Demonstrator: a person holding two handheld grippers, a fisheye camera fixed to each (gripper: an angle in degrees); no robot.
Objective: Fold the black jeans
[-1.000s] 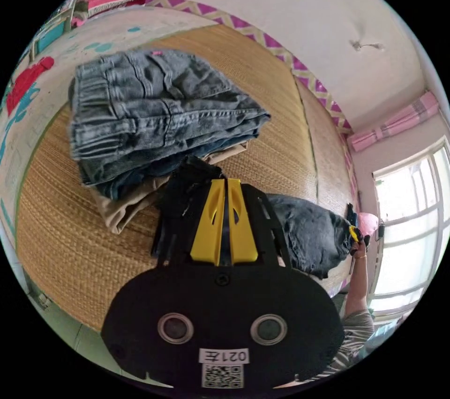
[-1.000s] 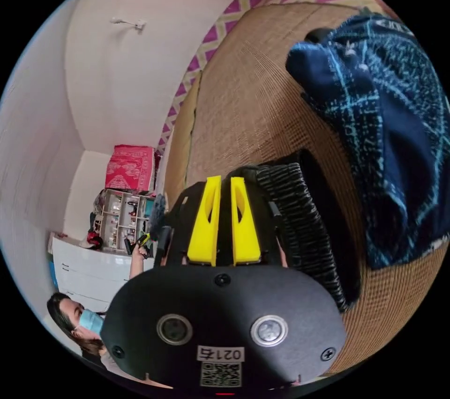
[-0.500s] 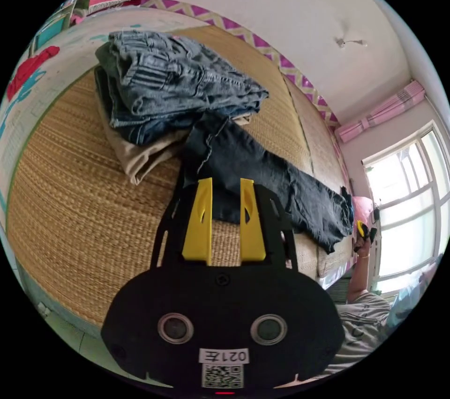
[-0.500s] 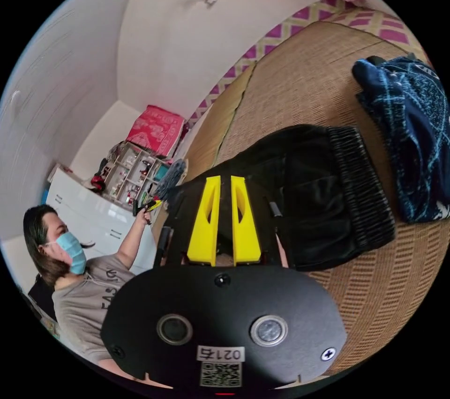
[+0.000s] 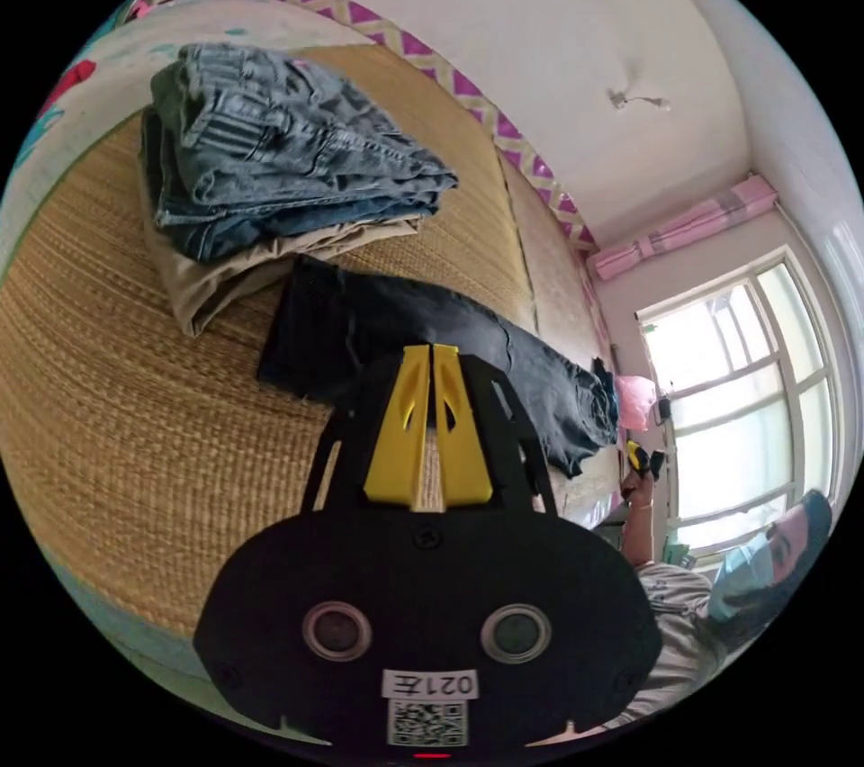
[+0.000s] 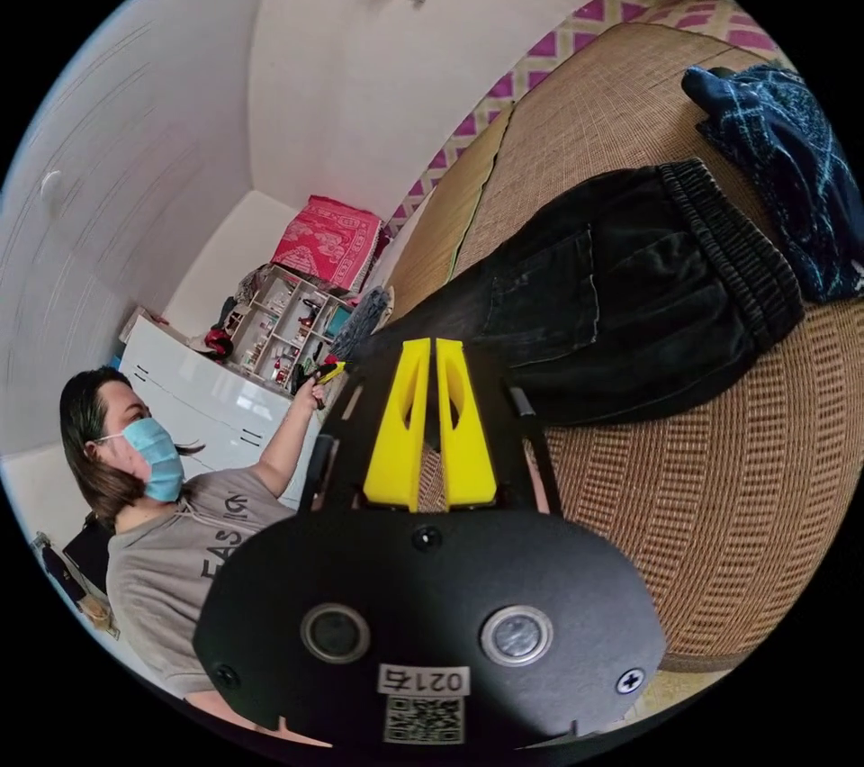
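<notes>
Since earlier frames: black jeans (image 5: 423, 335) released, now spread flat along woven mat (image 5: 135, 452), frame centre, beside folded stack (image 5: 279, 164). Left gripper (image 5: 433, 353) narrow, empty; right gripper (image 6: 434, 348) narrow, empty, near waistband (image 6: 738, 249). Laid out; folding judged next.

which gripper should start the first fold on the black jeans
Probably left: its shut jaws sit at the hem end of the jeans, beside the stack. Right is mid-leg.

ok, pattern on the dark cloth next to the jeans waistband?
Navy cloth with light blue crisscross lines; right gripper view shows it best.
</notes>
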